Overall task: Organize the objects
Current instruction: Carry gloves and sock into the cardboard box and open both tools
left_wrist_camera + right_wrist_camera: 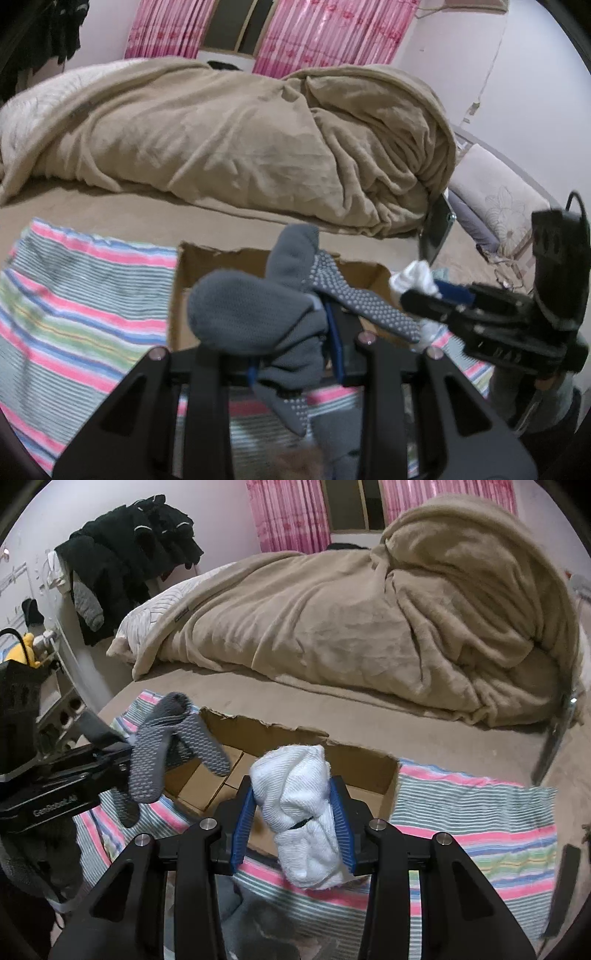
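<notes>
My left gripper (295, 350) is shut on a pair of grey socks with grip dots (258, 314), held above an open cardboard box (207, 266). The grey socks also show in the right wrist view (162, 753), at the left, over the box's left end. My right gripper (295, 827) is shut on a bundle of white socks (299, 805), held over the near edge of the cardboard box (365, 771). In the left wrist view the right gripper (432, 299) shows at the right with the white socks (413, 280).
The box sits on a striped cloth (74, 314) spread over a bed. A heaped beige blanket (369, 620) lies behind the box. Dark clothes (129, 554) hang at the far left. A pillow (498, 199) lies at the right.
</notes>
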A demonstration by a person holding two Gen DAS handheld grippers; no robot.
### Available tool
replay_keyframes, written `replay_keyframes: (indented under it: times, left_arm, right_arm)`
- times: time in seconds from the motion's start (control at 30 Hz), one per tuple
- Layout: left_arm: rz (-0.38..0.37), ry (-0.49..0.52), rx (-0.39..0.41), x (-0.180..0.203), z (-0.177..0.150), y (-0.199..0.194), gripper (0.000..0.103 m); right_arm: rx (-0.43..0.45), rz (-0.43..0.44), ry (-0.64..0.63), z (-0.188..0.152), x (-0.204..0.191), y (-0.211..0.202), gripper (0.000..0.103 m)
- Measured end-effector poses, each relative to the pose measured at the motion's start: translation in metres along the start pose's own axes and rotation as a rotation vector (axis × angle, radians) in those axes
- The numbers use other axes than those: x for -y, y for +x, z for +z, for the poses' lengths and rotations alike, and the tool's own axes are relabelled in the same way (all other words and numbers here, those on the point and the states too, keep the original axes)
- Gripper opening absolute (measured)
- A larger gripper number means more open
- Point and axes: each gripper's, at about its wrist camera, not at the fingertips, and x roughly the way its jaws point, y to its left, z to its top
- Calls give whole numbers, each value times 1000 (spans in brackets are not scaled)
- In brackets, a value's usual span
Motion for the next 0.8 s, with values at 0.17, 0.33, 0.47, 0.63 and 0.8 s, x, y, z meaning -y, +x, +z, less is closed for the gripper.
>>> replay_keyframes:
  times: [0.17,0.33,0.47,0.63,0.8]
  left_arm:
    - [-16,-23,-46,1,-7,34,30]
    - [-11,-26,-119,-2,-19,62,30]
    - [-1,-37,-163,-7,-26,73,32]
    - [37,-53,-183,-12,-26,72,39]
    - [25,-59,-177,-11,-25,64,67]
  right_arm:
    - [-38,0,-10,-7,6,21,42]
    - [-70,12,-31,-13,7,37,43]
    - [-81,32,-55,-16,1,44,46]
    - [-78,33,-112,-18,-11,45,57]
    - [-48,-6,-108,-12,-11,31,65]
